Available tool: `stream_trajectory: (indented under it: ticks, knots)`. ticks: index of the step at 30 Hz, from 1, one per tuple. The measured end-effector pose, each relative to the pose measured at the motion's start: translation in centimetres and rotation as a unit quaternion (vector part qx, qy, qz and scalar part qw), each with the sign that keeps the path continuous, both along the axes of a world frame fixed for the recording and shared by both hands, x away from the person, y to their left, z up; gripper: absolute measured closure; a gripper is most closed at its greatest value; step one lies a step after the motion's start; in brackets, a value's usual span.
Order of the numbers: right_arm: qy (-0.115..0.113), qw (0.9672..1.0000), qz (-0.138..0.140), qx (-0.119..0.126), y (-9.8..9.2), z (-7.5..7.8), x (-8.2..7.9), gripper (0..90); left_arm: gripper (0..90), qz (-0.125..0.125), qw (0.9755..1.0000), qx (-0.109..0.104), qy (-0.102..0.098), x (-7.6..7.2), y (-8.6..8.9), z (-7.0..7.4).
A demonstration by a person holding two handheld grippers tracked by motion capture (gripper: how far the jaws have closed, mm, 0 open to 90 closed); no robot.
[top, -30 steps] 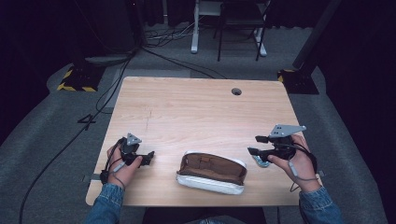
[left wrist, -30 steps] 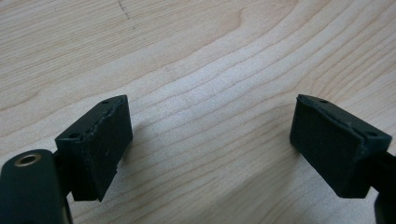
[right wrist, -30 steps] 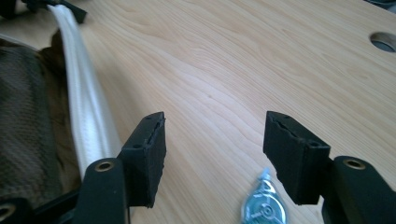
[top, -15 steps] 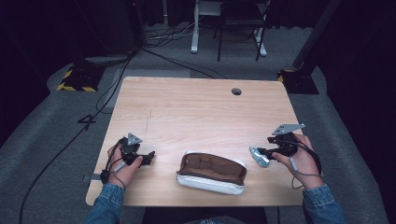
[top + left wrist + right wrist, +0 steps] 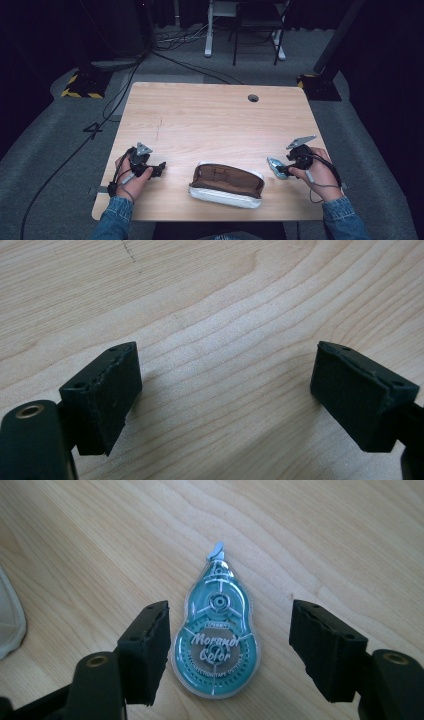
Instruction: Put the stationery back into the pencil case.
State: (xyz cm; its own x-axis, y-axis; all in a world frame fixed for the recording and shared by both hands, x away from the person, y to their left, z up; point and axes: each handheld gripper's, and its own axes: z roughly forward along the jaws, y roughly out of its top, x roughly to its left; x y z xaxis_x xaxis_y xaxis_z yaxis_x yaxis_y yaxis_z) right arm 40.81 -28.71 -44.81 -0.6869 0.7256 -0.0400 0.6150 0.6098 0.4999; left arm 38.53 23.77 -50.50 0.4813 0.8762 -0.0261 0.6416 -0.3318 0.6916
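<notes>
A teal, teardrop-shaped correction tape (image 5: 217, 640) lies flat on the wooden table (image 5: 210, 115), between the jaws of my right gripper (image 5: 230, 650). Those jaws have just been opening. The right pad stands well clear of the tape, and the left pad (image 5: 147, 650) is right beside it. From above, the tape (image 5: 275, 165) sits at the tip of the right gripper (image 5: 281, 170), near the table's right front. My left gripper (image 5: 225, 390) is open over bare wood with nothing between its pads. It rests at the left front (image 5: 159, 169).
An open brown-lined pencil case (image 5: 227, 182) with a white outside lies at the front middle, between the two hands. A cable hole (image 5: 253, 98) is in the far part of the tabletop. Its white edge (image 5: 10, 620) shows at the left of the right gripper view.
The right hand has come down to the tabletop with the tape, and its jaws have spread apart. The left hand has kept still.
</notes>
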Motion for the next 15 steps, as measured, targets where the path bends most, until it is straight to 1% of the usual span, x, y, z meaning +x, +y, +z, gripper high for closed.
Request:
stream_trajectory:
  ticks: [1, 2, 5, 10, 15]
  knots:
    - [0.005, 1.0, 0.001, -0.003, 0.0, -0.2, 0.0, 33.2, 13.2, 0.0, 1.0, 0.0, 0.0, 0.0, 0.0, 0.0]
    - [0.005, 1.0, 0.001, -0.003, 0.0, -0.2, 0.0, 33.2, 13.2, 0.0, 1.0, 0.0, 0.0, 0.0, 0.0, 0.0]
    - [0.02, 0.9997, 0.001, -0.012, 0.2, -0.6, 0.1, 32.5, 13.2, 0.0, 1.0, 0.0, 0.0, 0.0, 0.0, 0.0]
    - [0.036, 0.9991, 0.002, -0.019, 0.4, -1.2, 0.1, 32.4, 13.2, 0.0, 1.0, 0.0, 0.0, 0.0, 0.0, 0.0]
    - [0.046, 0.9986, 0.001, -0.025, 0.5, -1.5, 0.1, 32.1, 13.3, 0.0, 1.0, 0.0, 0.0, 0.0, 0.0, 0.0]
